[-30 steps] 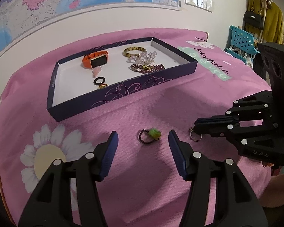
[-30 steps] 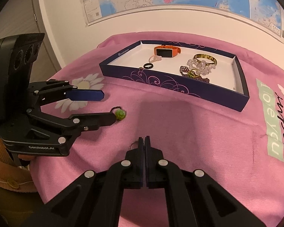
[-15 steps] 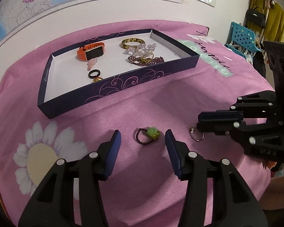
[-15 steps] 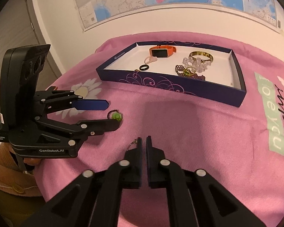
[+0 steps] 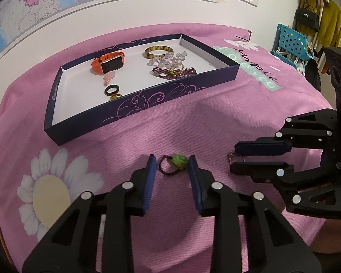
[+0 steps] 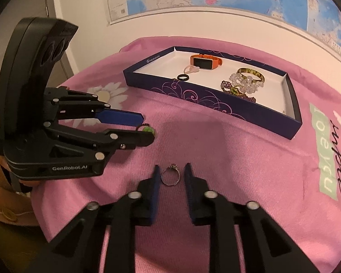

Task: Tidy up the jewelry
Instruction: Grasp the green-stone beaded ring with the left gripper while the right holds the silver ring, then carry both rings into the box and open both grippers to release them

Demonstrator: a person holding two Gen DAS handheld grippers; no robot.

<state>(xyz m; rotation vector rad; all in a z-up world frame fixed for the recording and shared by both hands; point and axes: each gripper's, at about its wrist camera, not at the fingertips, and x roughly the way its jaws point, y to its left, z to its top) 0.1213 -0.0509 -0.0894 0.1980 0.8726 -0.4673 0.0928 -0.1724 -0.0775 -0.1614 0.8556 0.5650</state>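
Pink cloth printed with a white daisy covered the table (image 5: 216,122), and a wall map hung behind it. Toward the far side sat the dark blue tray (image 5: 147,104), already holding an orange watch (image 5: 108,64), a gold bangle (image 5: 158,51), a black ring (image 5: 112,89) and a heap of beaded bracelets (image 5: 174,69).

Two pieces lay loose on the cloth in front of the tray. The beaded ring with a green charm (image 5: 173,164) lay directly ahead of the left gripper (image 5: 171,170), between its spread fingers, charm toward the right-hand finger and bead loop toward the left one, flat on the cloth. The silver ring (image 6: 170,174) lay flat between the parted fingers of the right gripper (image 6: 170,173), its small setting pointing away toward the tray. Neither piece was pinched; each gripper stood open around its own item, with a little slack on both sides.

The two grippers worked side by side, close together, the left one's nearer finger not far from the silver ring in the right wrist view. The tray's near wall stood well beyond both pieces, with open cloth between. Judging from this, each gripper needed only to close and lift over that wall; the thin silver ring looked likelier to slip.
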